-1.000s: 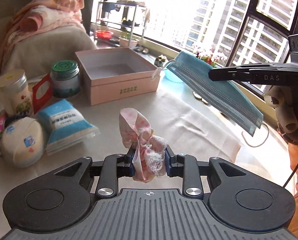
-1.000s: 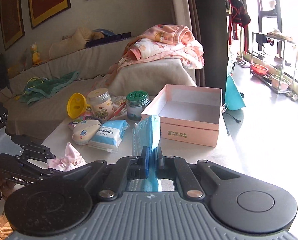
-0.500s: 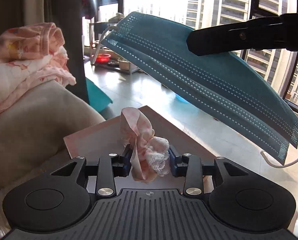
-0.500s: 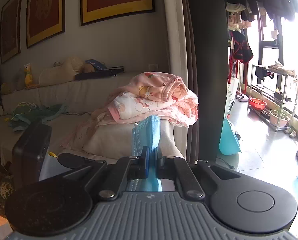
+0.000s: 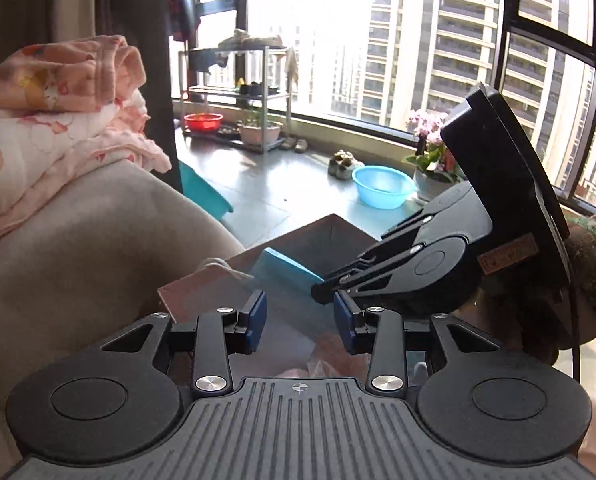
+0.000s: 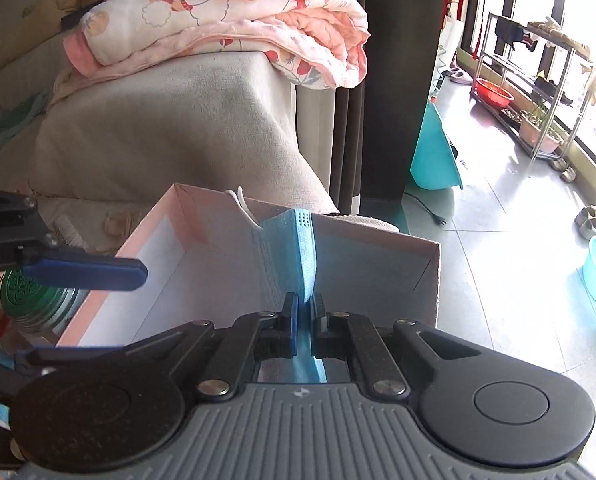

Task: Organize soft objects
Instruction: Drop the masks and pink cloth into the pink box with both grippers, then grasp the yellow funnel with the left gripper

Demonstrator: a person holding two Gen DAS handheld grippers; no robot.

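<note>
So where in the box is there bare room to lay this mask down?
The pink box has bare white floor at its left half, between the left wall and the blue face mask held by the right hand-held gripper. The near end holds pink cloth below the open left hand-held gripper.

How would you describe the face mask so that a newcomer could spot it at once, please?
Find the pink box in front of the grey sofa arm. Over its white inside hangs the face mask, pinched in the right tool: the only pleated blue item, with a white ear loop.

Black tongs [image 5: 300,316] — blue pads [image 5: 256,316], silver screws, ribbed grey housing.
</note>
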